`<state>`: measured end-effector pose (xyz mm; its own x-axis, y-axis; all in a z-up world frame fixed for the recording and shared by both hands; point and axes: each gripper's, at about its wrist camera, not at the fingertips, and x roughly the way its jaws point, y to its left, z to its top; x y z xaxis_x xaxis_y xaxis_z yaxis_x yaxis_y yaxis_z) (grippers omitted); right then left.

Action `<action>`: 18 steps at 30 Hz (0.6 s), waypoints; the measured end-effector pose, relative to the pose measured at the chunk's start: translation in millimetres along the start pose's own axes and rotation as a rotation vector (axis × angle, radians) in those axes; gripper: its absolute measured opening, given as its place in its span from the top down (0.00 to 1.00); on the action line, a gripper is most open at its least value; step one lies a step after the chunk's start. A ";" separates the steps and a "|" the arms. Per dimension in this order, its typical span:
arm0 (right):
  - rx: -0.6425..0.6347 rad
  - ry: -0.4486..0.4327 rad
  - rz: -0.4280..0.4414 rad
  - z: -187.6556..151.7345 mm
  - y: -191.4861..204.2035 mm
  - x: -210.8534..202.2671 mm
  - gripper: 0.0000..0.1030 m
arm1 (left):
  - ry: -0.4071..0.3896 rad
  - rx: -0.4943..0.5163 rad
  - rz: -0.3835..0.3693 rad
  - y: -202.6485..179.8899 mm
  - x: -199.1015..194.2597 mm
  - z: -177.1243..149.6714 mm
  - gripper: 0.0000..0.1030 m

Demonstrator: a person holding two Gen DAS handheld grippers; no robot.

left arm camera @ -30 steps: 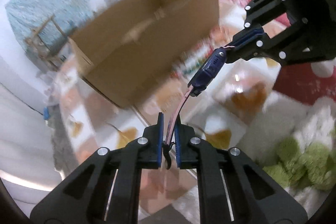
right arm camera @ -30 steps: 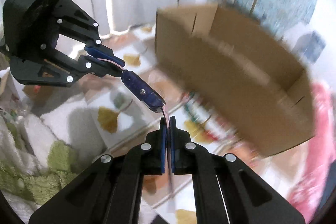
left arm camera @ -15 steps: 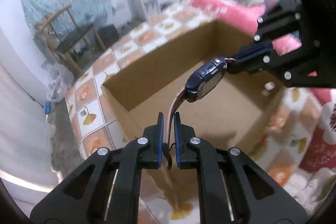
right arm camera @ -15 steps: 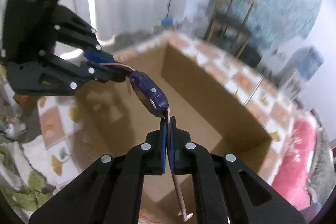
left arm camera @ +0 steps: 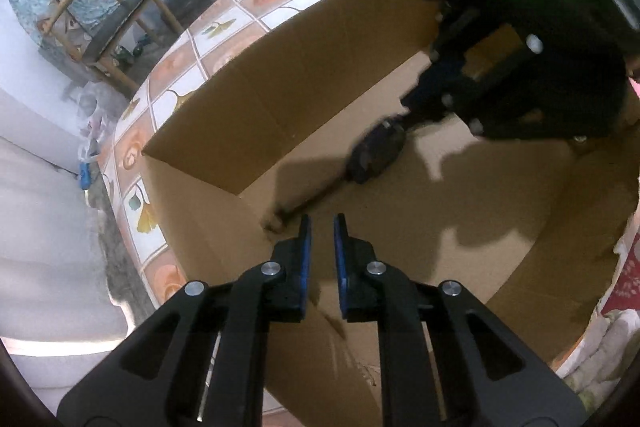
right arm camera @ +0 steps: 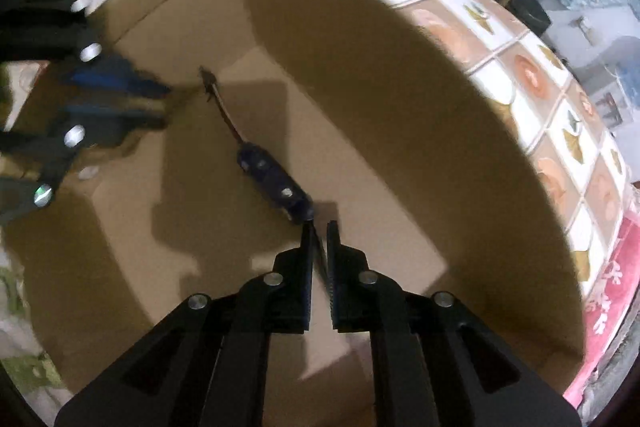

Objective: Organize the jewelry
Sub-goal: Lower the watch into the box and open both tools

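Note:
A dark blue watch (right arm camera: 276, 183) with a thin pink strap lies stretched out inside a large cardboard box (right arm camera: 360, 75). In the left wrist view the watch (left arm camera: 376, 155) lies on the box floor (left arm camera: 460, 211) under the right gripper's body. My left gripper (left arm camera: 322, 227) has its jaws slightly apart and holds nothing; the strap end lies just beyond its tips. My right gripper (right arm camera: 318, 231) has its jaws slightly apart, with the strap running between them. The left gripper also shows in the right wrist view (right arm camera: 116, 95), at the left.
The box stands on a floor of orange and white patterned tiles (left arm camera: 192, 39). A wooden chair (left arm camera: 112, 15) and a blue patterned cloth stand beyond it. A pink rug (right arm camera: 608, 267) lies to the right of the box, and a fluffy green and white mat (right arm camera: 24, 367) to the left.
Both grippers went down into the box with the watch. Both jaws opened, and the watch now lies on the box floor instead of hanging between them.

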<state>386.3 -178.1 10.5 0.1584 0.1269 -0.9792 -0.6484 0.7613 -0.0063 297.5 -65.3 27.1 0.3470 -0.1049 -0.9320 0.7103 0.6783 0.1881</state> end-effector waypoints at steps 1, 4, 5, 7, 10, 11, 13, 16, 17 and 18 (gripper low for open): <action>0.011 -0.005 0.001 2.1 -4.3 -1.2 0.92 | -0.002 0.000 0.006 0.5 -0.5 1.1 0.89; 0.038 -0.034 -0.031 8.9 -11.4 -8.2 0.89 | -0.036 -0.010 0.028 2.3 -8.1 0.8 0.89; 0.050 -0.049 -0.027 8.9 -13.4 -11.3 0.85 | -0.060 -0.021 0.029 4.0 -13.3 0.0 0.89; 0.056 -0.068 -0.041 7.9 -14.2 -16.8 0.74 | -0.100 -0.041 0.028 7.1 -24.1 -3.0 0.82; 0.059 -0.095 -0.062 3.9 -16.1 -25.7 0.73 | -0.165 -0.077 0.019 12.2 -44.5 -12.8 0.66; 0.067 -0.111 -0.066 -0.5 -15.2 -32.0 0.72 | -0.184 -0.087 0.020 14.2 -50.4 -15.3 0.63; 0.103 -0.156 -0.075 -9.4 -14.8 -48.0 0.69 | -0.233 -0.113 0.032 16.3 -66.9 -24.2 0.51; 0.163 -0.283 -0.059 -33.3 -8.5 -87.9 0.55 | -0.326 -0.157 0.055 15.9 -101.7 -45.5 0.29; 0.193 -0.351 -0.048 -48.9 -2.8 -108.0 0.53 | -0.364 -0.172 0.064 14.2 -114.6 -56.9 0.26; 0.214 -0.396 -0.051 -59.3 -0.3 -119.1 0.52 | -0.397 -0.190 0.068 12.3 -125.8 -69.4 0.20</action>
<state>323.5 -231.1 115.1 0.4856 0.2879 -0.8254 -0.4708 0.8817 0.0306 220.0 6.7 125.2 0.6235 -0.3020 -0.7211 0.5659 0.8108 0.1498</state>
